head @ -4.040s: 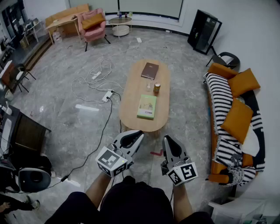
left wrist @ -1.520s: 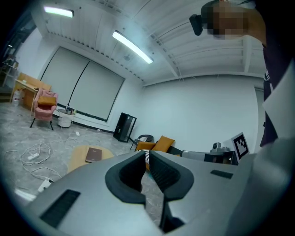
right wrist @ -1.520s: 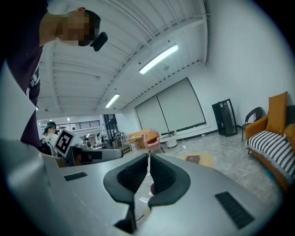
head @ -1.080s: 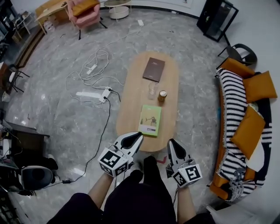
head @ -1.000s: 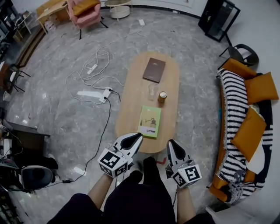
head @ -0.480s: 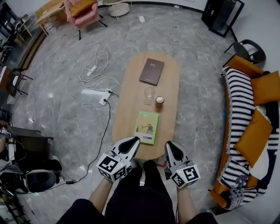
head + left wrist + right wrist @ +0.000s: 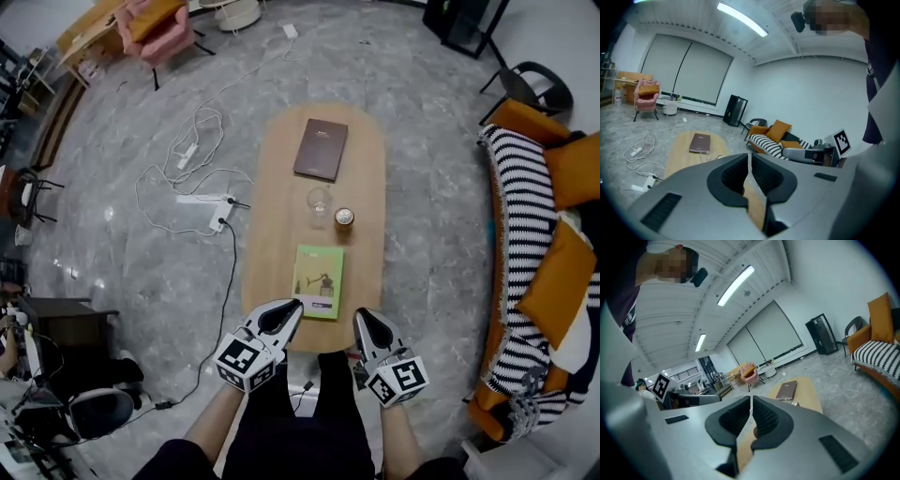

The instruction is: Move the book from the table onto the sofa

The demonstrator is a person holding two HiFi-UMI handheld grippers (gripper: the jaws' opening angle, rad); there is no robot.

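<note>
books lie two to the oval wooden table: a green book flat near the end closest to the person, and a brown book flat at the far end, both with their long sides running along the table's length. between them stand a clear glass and, just beside it towards the sofa side, a small can with a gold top; neither touches either book. the sofa, covered in black and white stripes with orange cushions on it, stands well apart from the table at the right of the head view, with bare grey floor between them. the left gripper is held over the near end of the table, its tip showing just at the green book's near left corner in the head view; whether it touches the book cannot be told. its own view shows its jaws brought together with only a thin slit between the dark pads and nothing in them, and the brown book lies ahead beyond them. the right gripper is level with it on the other side, its tip at the table's near edge just right of the green book, jaws likewise closed on nothing. on the floor left of the table lie a white power strip and loose cables, and a pink armchair stands far off at the top left.
</note>
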